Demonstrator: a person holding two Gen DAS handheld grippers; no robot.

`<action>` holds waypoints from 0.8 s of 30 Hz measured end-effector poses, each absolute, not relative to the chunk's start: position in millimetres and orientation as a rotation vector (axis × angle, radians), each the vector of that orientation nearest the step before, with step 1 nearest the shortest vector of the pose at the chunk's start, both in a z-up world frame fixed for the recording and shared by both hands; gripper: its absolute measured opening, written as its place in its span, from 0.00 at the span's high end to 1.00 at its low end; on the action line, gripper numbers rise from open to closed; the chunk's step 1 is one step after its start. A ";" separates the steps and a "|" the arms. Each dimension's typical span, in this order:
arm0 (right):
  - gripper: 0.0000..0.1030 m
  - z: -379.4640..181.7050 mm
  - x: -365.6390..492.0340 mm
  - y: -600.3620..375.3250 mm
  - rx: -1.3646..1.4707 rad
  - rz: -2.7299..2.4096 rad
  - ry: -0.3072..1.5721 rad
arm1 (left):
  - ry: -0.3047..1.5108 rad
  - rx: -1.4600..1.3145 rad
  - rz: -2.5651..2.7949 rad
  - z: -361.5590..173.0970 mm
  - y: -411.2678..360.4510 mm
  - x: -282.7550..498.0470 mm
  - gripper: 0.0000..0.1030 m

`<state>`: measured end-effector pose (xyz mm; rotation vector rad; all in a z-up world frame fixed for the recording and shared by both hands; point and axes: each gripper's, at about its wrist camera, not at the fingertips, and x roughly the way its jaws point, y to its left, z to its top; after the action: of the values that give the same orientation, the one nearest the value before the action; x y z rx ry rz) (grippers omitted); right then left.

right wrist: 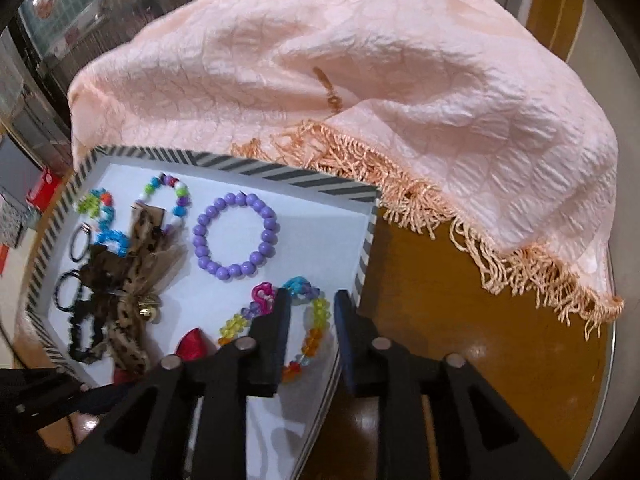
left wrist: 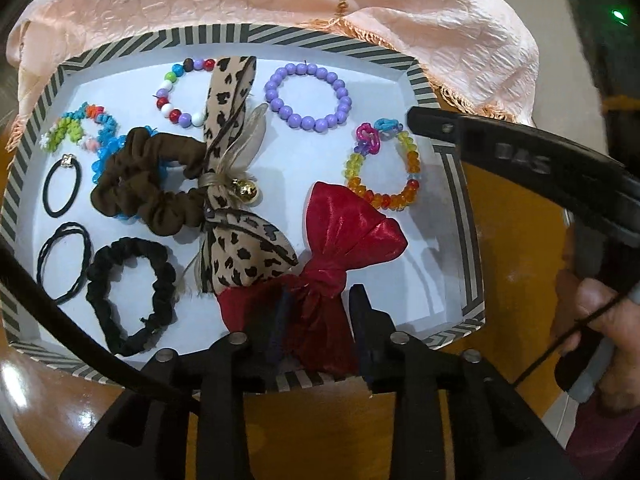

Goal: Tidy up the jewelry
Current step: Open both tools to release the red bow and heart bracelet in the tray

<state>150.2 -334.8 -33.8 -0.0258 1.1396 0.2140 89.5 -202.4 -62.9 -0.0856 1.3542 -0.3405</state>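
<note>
Red satin bow [left wrist: 340, 236], near edge of striped tray [left wrist: 452, 168]: soft, light, slippery; between parted left gripper [left wrist: 308, 328] fingers, no pressing visible; grasp knot. Right gripper [right wrist: 308, 320], jaws narrowly apart, straddles translucent rainbow bead bracelet [right wrist: 312, 332] at right edge; beads rigid, ring floppy.

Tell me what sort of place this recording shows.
Probably a room in a home: a glossy brown wooden table holds a striped-rim white tray of beaded bracelets and hair ties, beside a crumpled peach fringed cloth.
</note>
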 end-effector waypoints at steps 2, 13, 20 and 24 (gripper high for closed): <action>0.70 -27.0 142.7 -337.7 -0.008 0.209 1.127 | 1.346 -0.075 -0.345 -58.9 -200.7 85.1 0.68; 0.57 -1.9 87.2 -344.6 0.105 0.179 1.095 | 1.289 0.002 -0.334 -30.1 -185.3 56.3 0.67; 0.52 11.3 52.6 -329.2 0.112 0.173 1.061 | 1.266 0.011 -0.311 -23.0 -167.2 39.5 0.67; 0.47 15.5 35.6 -314.7 0.121 0.172 1.039 | 1.250 0.027 -0.287 -16.3 -154.5 30.0 0.67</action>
<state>35.6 -314.7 15.5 0.1208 1.0393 0.1717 30.0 -154.5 -16.3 0.0266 1.2495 -0.2868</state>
